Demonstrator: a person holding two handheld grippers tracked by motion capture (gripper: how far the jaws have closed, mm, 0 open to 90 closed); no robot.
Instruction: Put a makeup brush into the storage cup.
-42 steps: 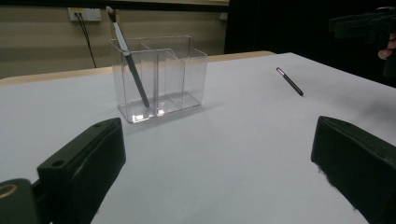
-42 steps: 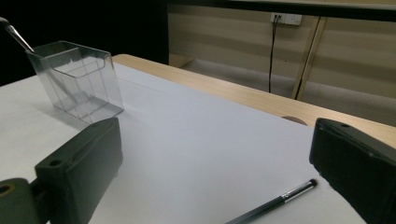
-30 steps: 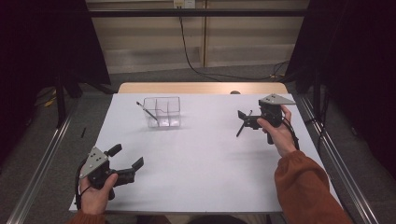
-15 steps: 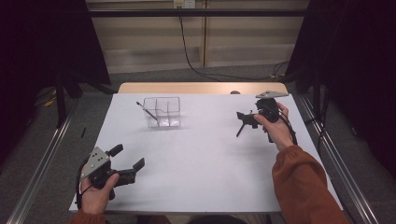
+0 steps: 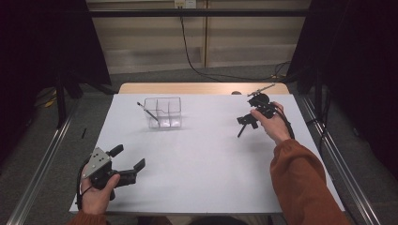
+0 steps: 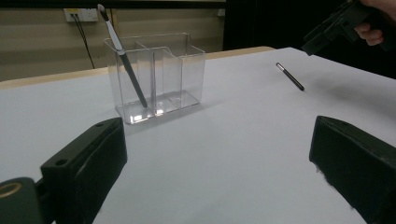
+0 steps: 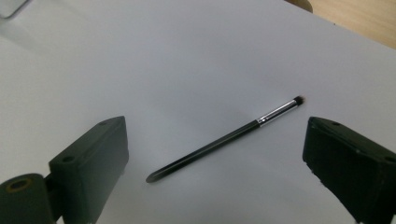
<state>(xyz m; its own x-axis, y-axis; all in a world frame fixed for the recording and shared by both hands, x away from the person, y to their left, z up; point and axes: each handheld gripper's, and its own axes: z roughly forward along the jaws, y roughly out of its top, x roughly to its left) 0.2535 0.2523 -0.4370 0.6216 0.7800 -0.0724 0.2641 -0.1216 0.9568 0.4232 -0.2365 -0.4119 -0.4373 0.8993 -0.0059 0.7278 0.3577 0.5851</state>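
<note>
A clear plastic organizer (image 5: 163, 112) stands at the back left of the white table, with a black makeup brush (image 5: 146, 111) leaning in its left compartment. A second black brush (image 5: 241, 131) lies flat on the table at the right. My right gripper (image 5: 246, 123) hovers just above this brush. In the right gripper view the brush (image 7: 219, 142) lies on the table between the wide jaws of my right gripper (image 7: 215, 128), untouched. Those jaws have just been closing a little. My left gripper (image 5: 128, 157) rests open and empty at the front left.
The white table (image 5: 202, 159) ends in a wooden strip (image 5: 202, 88) at the back. Metal rails run along both sides on the floor. In the left gripper view the organizer (image 6: 159, 70) stands ahead, and the loose brush (image 6: 289, 76) lies to its right.
My right hand has shifted slightly to the left and farther back, staying over the loose brush. The left gripper has stayed put.
</note>
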